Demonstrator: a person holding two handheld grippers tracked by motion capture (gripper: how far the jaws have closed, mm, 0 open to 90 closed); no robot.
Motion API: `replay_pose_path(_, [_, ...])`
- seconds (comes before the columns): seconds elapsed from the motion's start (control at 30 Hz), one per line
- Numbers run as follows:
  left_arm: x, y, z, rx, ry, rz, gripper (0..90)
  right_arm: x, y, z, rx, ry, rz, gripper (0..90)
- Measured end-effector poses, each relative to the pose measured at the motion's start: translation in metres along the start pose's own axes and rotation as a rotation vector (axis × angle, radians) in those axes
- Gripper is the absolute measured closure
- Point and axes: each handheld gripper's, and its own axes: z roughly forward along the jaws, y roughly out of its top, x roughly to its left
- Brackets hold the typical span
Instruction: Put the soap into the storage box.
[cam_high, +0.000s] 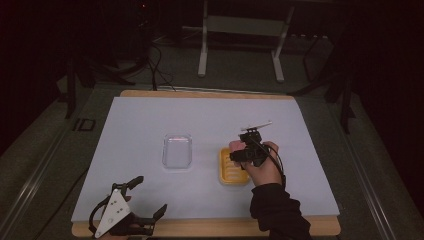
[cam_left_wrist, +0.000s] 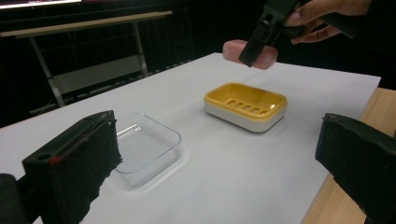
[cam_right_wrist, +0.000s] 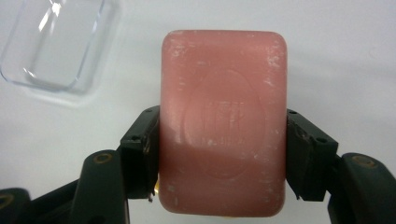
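A pink soap bar (cam_right_wrist: 223, 140) is clamped in the right hand-held gripper (cam_right_wrist: 223, 158), above the yellow soap dish (cam_left_wrist: 245, 105); the left hand-held gripper (cam_left_wrist: 219, 154) is held released at seven o'clock.

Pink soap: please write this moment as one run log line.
right gripper: shut on pink soap | soap: above yellow dish | left gripper: open, empty | clear lid: on table

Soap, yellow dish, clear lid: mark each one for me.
soap (cam_right_wrist: 223, 126), right gripper view, on its stamped face between the jaws.
yellow dish (cam_left_wrist: 275, 103), left gripper view, on its near right rim.
clear lid (cam_high: 177, 151), high view, on its flat middle.
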Motion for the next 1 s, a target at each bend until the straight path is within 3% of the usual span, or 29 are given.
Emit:
replay_pose_path(0.23, [0.0, 0.0, 0.0, 0.0, 0.0, 0.0, 0.3, 0.004, -0.005, 0.002, -0.054, -0.001, 0.047, 37.3])
replay_pose_path(0.7, [0.0, 0.0, 0.0, 0.001, -0.003, 0.006, 0.3, 0.01, -0.024, 0.039, -0.031, -0.014, 0.104, 37.3])
replay_pose_path(0.77, [0.0, 0.0, 0.0, 0.002, -0.003, 0.005, 0.3, 0.009, -0.026, 0.042, -0.026, 0.004, 0.12, 37.3])
replay_pose_path(1.0, [-0.001, 0.0, 0.0, 0.004, -0.005, 0.007, 0.3, 0.007, -0.031, 0.057, -0.004, -0.036, 0.126, 37.3])
